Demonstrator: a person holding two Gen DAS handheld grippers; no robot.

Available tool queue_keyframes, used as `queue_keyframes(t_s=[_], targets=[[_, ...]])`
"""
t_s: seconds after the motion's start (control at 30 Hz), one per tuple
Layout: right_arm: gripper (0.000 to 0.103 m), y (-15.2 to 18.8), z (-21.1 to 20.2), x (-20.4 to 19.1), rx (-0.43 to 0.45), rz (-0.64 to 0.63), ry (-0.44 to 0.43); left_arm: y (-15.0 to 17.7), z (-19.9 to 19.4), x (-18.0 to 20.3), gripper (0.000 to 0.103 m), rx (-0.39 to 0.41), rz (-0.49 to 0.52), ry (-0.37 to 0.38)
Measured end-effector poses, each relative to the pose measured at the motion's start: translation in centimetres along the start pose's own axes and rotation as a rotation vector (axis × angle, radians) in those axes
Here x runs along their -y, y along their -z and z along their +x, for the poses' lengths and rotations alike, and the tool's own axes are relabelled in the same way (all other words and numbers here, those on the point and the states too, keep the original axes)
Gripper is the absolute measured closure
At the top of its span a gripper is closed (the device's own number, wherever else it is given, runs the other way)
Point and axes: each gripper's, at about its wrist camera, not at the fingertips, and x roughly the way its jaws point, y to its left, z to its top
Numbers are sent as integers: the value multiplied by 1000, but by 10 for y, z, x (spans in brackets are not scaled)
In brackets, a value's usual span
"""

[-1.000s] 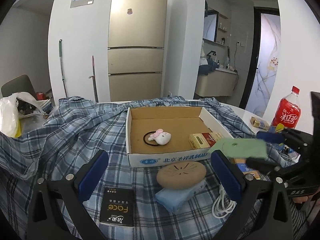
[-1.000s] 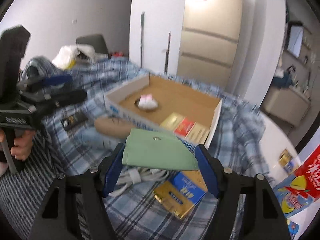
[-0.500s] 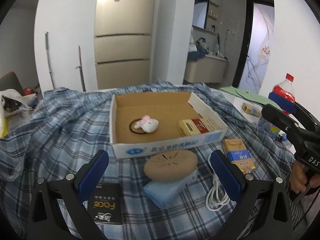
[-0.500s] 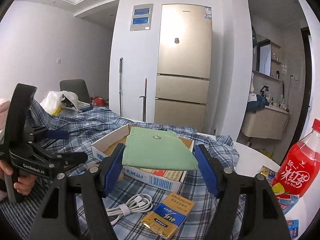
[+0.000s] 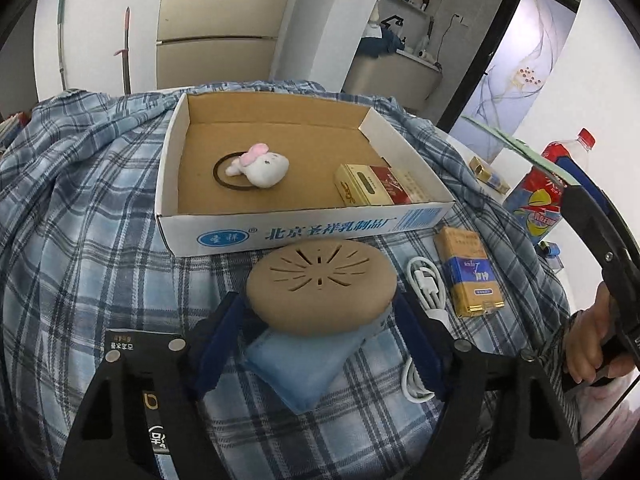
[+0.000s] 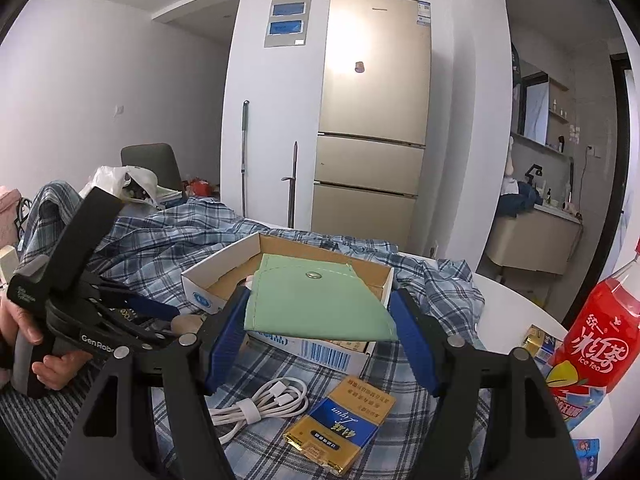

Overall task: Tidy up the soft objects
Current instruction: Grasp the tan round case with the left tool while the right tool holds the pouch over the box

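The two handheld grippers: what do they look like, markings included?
Both are matte black angular frames with silver screws and blue pads lining the fingers. The left gripper carries white "GenRobot" lettering on its body, seen from the right wrist view. The right gripper has matching blue pads. No cables visible.

It was a lived-in home — an open kitchen and dining corner, to judge by the tall gold multi-door fridge (image 6: 374, 120) standing against the white wall, with a mop (image 6: 244, 156) and another long-handled tool (image 6: 293, 184) leaning beside it. Off to the right a washbasin nook (image 6: 536, 236) held small bottles on a shelf and a wall mirror, and a dark-framed door (image 5: 516, 60) with a flower pattern stood next to it. The counter (image 6: 516, 308) wore a blue plaid cloth (image 5: 100, 208) — with an iced-tea bottle (image 6: 600, 340), a grey chair (image 6: 150, 160) and a stuffed plastic bag (image 6: 120, 180) around it.
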Motion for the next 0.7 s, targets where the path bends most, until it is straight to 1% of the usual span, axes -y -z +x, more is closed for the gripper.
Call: queue_keyframes(t_s=[0.1, 0.27, 0.3, 0.33, 0.37, 0.57, 0.63, 0.67, 0.7], targets=[[33, 0, 0, -2, 1, -8, 0, 0, 0, 0, 27, 7, 2, -1], [33, 1, 2, -4, -9, -15, 6, -2, -1, 4, 27, 12, 14, 0], [33, 1, 2, -4, -9, -16, 6, -2, -1, 4, 25, 11, 15, 0], [33, 1, 3, -3, -11, -15, 5, -3, -1, 4, 21, 11, 15, -1], [33, 1, 3, -3, -13, -14, 3, -3, 0, 4, 19, 10, 14, -5], [33, 2, 7, -4, -32, -13, -2, -7, 10, 3, 18, -25, 0, -23], [33, 2, 7, -6, -34, -20, -2, -7, 10, 1, 18, -19, -13, -19], [33, 2, 7, -6, -34, -23, -2, -7, 8, 0, 19, -10, -17, -11], [33, 3, 7, -7, -35, -27, -1, -7, 6, 0, 25, 2, -17, 4]])
